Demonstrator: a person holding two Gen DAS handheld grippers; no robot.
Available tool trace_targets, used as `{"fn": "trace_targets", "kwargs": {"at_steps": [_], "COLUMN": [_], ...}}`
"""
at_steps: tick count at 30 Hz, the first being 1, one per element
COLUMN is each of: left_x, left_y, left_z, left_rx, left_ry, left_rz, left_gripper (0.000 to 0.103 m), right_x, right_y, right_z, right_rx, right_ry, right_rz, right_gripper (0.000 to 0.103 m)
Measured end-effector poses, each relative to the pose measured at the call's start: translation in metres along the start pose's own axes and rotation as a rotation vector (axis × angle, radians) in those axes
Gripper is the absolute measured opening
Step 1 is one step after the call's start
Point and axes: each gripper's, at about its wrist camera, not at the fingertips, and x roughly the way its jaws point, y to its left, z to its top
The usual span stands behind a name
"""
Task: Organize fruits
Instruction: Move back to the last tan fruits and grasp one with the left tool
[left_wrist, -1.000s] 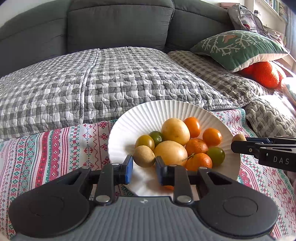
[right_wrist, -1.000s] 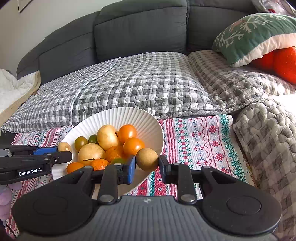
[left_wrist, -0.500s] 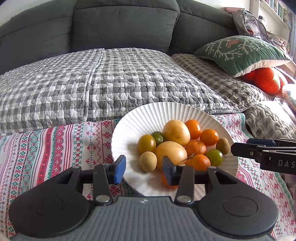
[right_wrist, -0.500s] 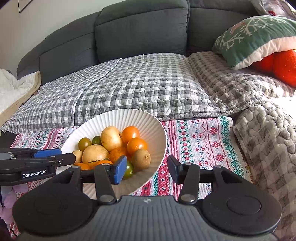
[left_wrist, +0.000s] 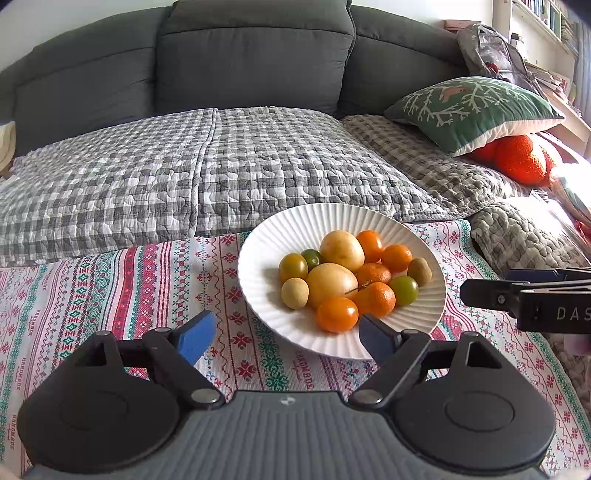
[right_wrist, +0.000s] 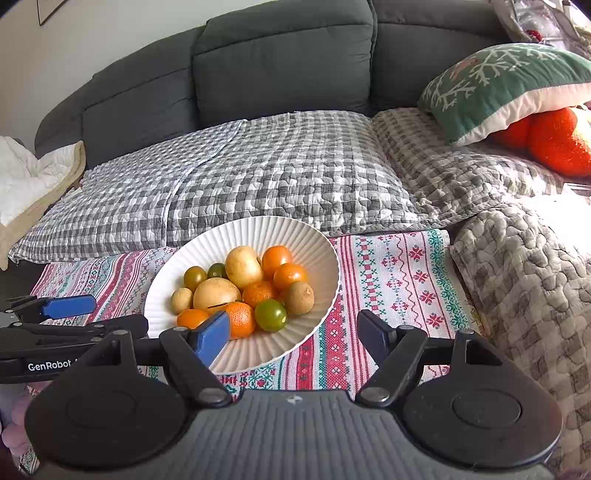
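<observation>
A white ribbed plate (left_wrist: 258, 243) on a patterned cloth holds several fruits: yellow ones, orange ones, green ones and two brown kiwis. One kiwi (left_wrist: 294, 293) lies at the pile's left edge, the other kiwi (left_wrist: 420, 271) at its right. My left gripper (left_wrist: 286, 338) is open and empty, just in front of the plate. My right gripper (right_wrist: 295, 336) is open and empty, at the plate's (right_wrist: 314, 236) front right edge. The right kiwi (right_wrist: 300, 298) shows in the right wrist view too.
The patterned cloth (left_wrist: 110, 288) lies in front of a grey sofa with a checked quilt (left_wrist: 184, 177). A green cushion (left_wrist: 469, 110) and an orange plush (left_wrist: 517, 158) lie at the right. A folded grey quilt (right_wrist: 524, 280) lies right of the cloth.
Both grippers let go of their kiwis, which now lie on the plate. Both have opened wide and pulled back toward the front.
</observation>
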Motion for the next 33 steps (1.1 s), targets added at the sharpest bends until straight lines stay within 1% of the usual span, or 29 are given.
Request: {"fn": "trace_targets", "kwargs": {"at_steps": [4, 6, 7, 10, 13, 18, 21, 23, 26, 28, 30, 31, 33], "left_x": [-0.014, -0.022, -0.025, -0.033, -0.039, -0.045, -0.044, -0.042, -0.037, -0.033, -0.029, -0.027, -0.024], "left_y": [-0.004, -0.006, -0.006, -0.008, -0.011, -0.016, -0.018, -0.022, -0.033, -0.039, -0.045, -0.048, -0.05], "left_z": [-0.011, -0.018, -0.021, -0.029, -0.037, -0.054, -0.066, -0.071, -0.079, -0.083, -0.085, -0.086, -0.086], "left_rx": [0.009, 0.003, -0.002, -0.015, -0.017, -0.034, -0.05, -0.028, -0.002, 0.011, 0.026, 0.027, 0.015], "left_ry": [0.01, 0.018, 0.025, 0.037, 0.053, 0.084, 0.101, 0.113, 0.12, 0.133, 0.14, 0.14, 0.141], "left_rz": [0.011, 0.016, 0.017, 0.015, 0.031, 0.063, 0.052, 0.05, 0.022, -0.009, -0.02, -0.024, -0.035], "left_gripper": [0.089, 0.091, 0.092, 0.094, 0.096, 0.096, 0.096, 0.096, 0.095, 0.092, 0.087, 0.086, 0.082], "right_x": [-0.012, -0.018, -0.021, -0.028, -0.035, -0.044, -0.045, -0.045, -0.043, -0.041, -0.039, -0.039, -0.038], "right_y": [0.006, 0.008, 0.009, 0.009, 0.007, 0.004, 0.0, -0.002, -0.002, -0.002, -0.002, -0.003, -0.003], "right_z": [-0.009, -0.014, -0.017, -0.025, -0.031, -0.042, -0.049, -0.053, -0.057, -0.06, -0.061, -0.062, -0.064], "right_rx": [0.003, 0.009, 0.016, 0.044, 0.07, 0.096, 0.112, 0.115, 0.104, 0.099, 0.096, 0.093, 0.088], "right_ry": [0.013, 0.018, 0.022, 0.036, 0.039, 0.027, 0.031, 0.033, 0.04, 0.047, 0.055, 0.059, 0.066], "right_rz": [-0.018, -0.041, -0.053, -0.052, -0.061, -0.067, -0.076, -0.088, -0.105, -0.106, -0.108, -0.108, -0.108], "right_gripper": [0.079, 0.084, 0.085, 0.085, 0.086, 0.091, 0.091, 0.092, 0.092, 0.092, 0.092, 0.092, 0.092]}}
